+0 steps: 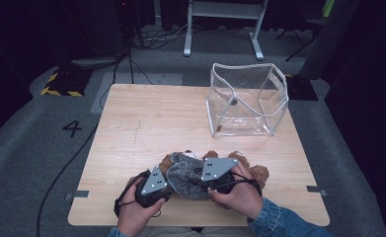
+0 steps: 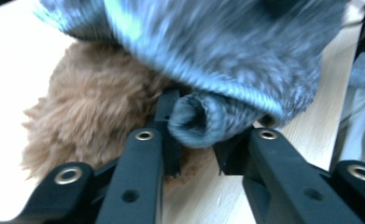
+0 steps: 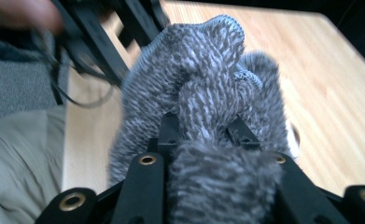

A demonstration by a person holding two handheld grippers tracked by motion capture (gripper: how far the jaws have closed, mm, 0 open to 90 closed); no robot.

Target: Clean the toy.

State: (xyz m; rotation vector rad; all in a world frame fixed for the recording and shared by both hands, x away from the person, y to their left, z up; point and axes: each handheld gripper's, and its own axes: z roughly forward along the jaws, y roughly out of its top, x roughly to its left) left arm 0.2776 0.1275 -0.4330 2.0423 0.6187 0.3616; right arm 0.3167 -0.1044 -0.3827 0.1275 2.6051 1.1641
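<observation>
A brown plush bear (image 1: 257, 173) lies near the table's front edge, with a grey knitted garment (image 1: 186, 174) over its middle. In the left gripper view, brown fur (image 2: 82, 102) lies under the knit (image 2: 208, 42). The garment's rolled hem sits round and unsquashed between the tips of my left gripper (image 2: 196, 140), whose jaws stand apart. That gripper (image 1: 172, 178) is at the bear's left. My right gripper (image 3: 203, 126) is shut on a thick bunch of the knit (image 3: 194, 70). It comes in from the bear's right (image 1: 196, 180).
A clear plastic bag (image 1: 247, 98) with white trim stands open at the table's far right. Bare wood (image 1: 146, 118) stretches across the left and middle. The person's trousers (image 3: 17, 154) lie past the front edge. Cables and a desk frame (image 1: 222, 19) are on the floor beyond.
</observation>
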